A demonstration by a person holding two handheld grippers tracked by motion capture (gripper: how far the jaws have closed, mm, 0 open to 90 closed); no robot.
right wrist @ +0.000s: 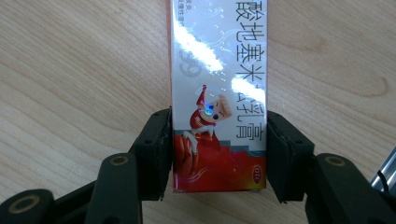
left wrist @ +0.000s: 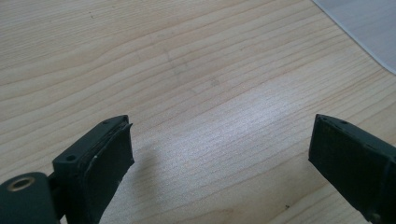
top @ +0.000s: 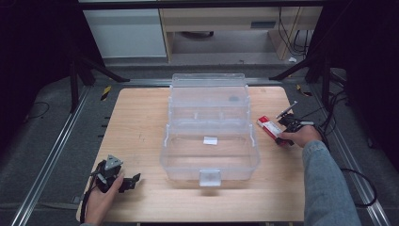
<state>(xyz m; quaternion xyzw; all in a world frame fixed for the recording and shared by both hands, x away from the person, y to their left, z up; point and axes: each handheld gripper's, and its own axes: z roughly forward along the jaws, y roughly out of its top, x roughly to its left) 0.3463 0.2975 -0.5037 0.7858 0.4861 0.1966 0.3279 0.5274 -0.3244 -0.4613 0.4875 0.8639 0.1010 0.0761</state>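
Glossy red-and-white carton (right wrist: 218,93) with cartoon figure

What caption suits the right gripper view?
Right gripper jaws closed on the sides of a red-and-white box lying on the wooden table.

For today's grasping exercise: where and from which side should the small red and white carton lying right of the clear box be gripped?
Grip the carton across its narrow width near the red end, coming from above along its length: it lies flat on the table, long sides free. The right gripper already straddles it there.
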